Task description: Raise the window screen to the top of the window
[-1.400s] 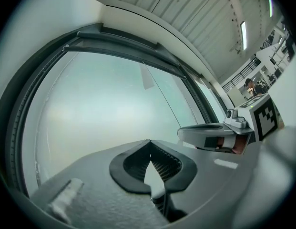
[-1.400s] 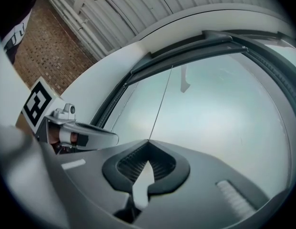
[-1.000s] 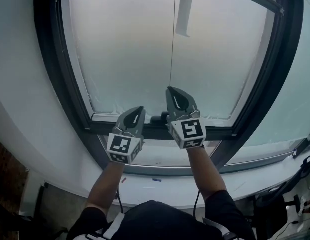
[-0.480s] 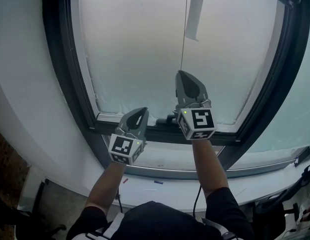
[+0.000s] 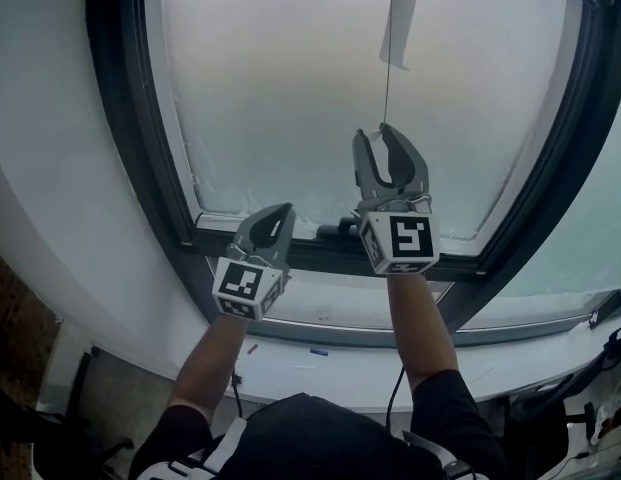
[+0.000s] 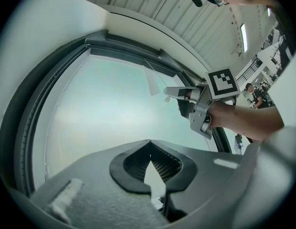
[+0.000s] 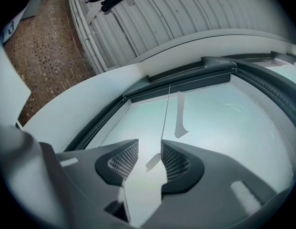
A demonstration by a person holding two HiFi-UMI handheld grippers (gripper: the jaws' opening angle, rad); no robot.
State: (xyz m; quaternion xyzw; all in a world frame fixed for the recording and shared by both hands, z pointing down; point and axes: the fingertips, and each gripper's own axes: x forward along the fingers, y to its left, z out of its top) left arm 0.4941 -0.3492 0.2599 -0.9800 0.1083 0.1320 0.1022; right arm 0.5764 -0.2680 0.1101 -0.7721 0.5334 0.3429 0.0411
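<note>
The window screen (image 5: 280, 88) is a pale translucent sheet that fills the dark frame (image 5: 120, 118). Its dark bottom bar (image 5: 290, 236) carries a small handle (image 5: 335, 231). A thin cord (image 5: 388, 58) hangs down the screen to my right gripper (image 5: 390, 151). That gripper's jaws have just been opening and now stand open around the cord (image 7: 165, 111), which runs close to the right pad without being pressed. My left gripper (image 5: 280, 213) is lower left by the bottom bar, shut with nothing between its tips (image 6: 149, 144). The right gripper (image 6: 186, 97) also shows in the left gripper view.
A white strip (image 5: 402, 13) hangs on the screen beside the cord. The white sill (image 5: 320, 373) runs below the frame, with cables (image 5: 600, 348) at its right end. A pale wall (image 5: 40, 168) borders the window's left side.
My right gripper has risen along the cord and its jaws have opened from shut. The left gripper has stayed by the bottom bar.
</note>
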